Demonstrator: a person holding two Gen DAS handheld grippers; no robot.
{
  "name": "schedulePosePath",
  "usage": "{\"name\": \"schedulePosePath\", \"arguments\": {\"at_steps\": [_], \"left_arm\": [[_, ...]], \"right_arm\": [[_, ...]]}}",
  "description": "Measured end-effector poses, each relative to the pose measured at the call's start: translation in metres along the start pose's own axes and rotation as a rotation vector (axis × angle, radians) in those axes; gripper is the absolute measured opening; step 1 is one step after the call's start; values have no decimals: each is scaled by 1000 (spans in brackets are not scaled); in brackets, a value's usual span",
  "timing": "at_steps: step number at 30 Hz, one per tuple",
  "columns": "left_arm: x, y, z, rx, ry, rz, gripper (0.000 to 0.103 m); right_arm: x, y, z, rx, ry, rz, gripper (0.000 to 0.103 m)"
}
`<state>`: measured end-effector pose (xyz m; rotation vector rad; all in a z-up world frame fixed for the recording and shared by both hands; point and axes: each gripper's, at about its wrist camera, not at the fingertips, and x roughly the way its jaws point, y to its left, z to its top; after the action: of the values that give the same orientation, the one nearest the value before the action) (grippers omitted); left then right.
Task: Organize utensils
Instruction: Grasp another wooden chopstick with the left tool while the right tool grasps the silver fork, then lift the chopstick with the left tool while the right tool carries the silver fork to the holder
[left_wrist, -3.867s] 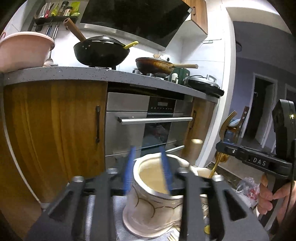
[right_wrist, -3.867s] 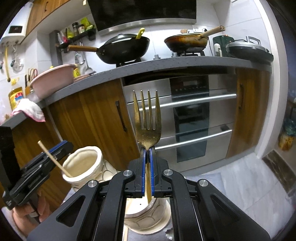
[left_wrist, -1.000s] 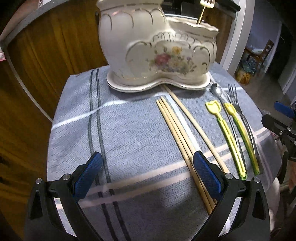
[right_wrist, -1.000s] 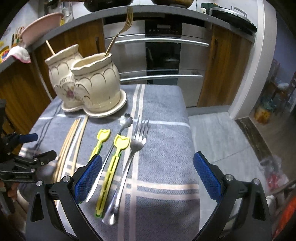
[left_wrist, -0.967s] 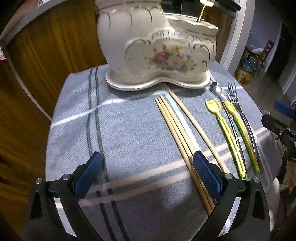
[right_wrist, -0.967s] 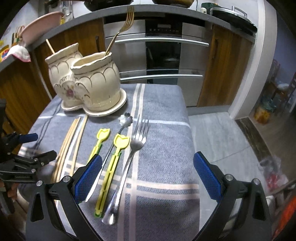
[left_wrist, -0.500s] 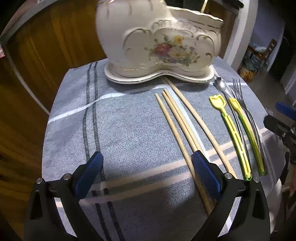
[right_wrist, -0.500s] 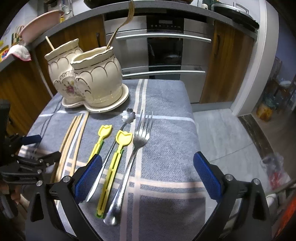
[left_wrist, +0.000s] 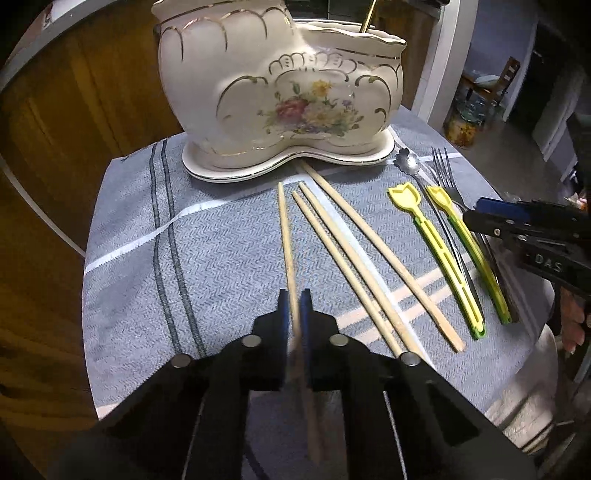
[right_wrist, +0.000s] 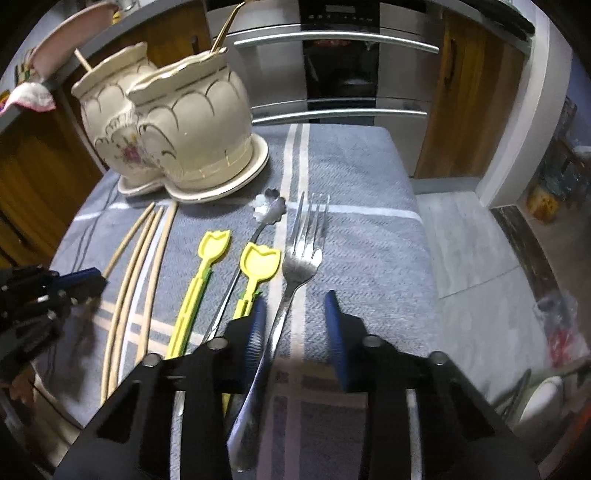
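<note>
dim indoor light | fisheye bending, dark corners | near tool parts blurred | cloth sharp

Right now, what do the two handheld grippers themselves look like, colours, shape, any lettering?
Both are matte black plastic frames with angular cut-outs and round silver bolt heads. The left gripper and right gripper each carry blue pads with ribbed faces on their two fingers. White "DAS" lettering marks the right one's side. No cables or sleeves are visible.
</note>
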<state>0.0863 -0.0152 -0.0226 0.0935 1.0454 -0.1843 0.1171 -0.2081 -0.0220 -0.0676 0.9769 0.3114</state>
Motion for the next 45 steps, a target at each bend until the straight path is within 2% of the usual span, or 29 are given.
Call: {"name": "schedulePosePath", "arguments": {"at_steps": [2,3,8,14,16,18,20,23,26,27,31,35,39,45], "left_arm": [[-1,0,-2,14,4,1,5],[-2,0,-2,23,6,4,5],[-4,2,-6,67,22,29,5],[-7,13,-4,71,42,18,6],[-6,14,-3,72,46,15,6],[-5,13,-4,74,50,17,6],[-2,14,-3,70,56,15,7],[2,16,1,58,51,5,11],[5,17,5,49,43,1,11],[5,17,6,47,39,0,11],[9,18,9,55,23,3,10],[8,20,9,53,6,1,5],[-4,23,5,49,-50,-16,5],[-34,27,3,47,-185,-14,5]], "right_arm": [[0,1,0,-8,2,14,20],[1,1,0,-15,3,17,12],[-5,0,1,-53,9,6,7],[-6,-4,3,-67,59,4,7],[-4,-6,3,-64,73,7,9],[-1,-7,3,-61,86,5,15],[1,-7,4,-64,82,4,16],[1,-7,5,-72,75,8,16],[2,-9,6,-53,67,36,9],[2,-10,6,-45,61,42,6],[2,-11,5,-37,39,52,6],[-8,-9,4,-42,-7,59,6],[-25,-9,2,-43,-81,65,6],[-55,-7,-2,-59,-211,79,6]]}}
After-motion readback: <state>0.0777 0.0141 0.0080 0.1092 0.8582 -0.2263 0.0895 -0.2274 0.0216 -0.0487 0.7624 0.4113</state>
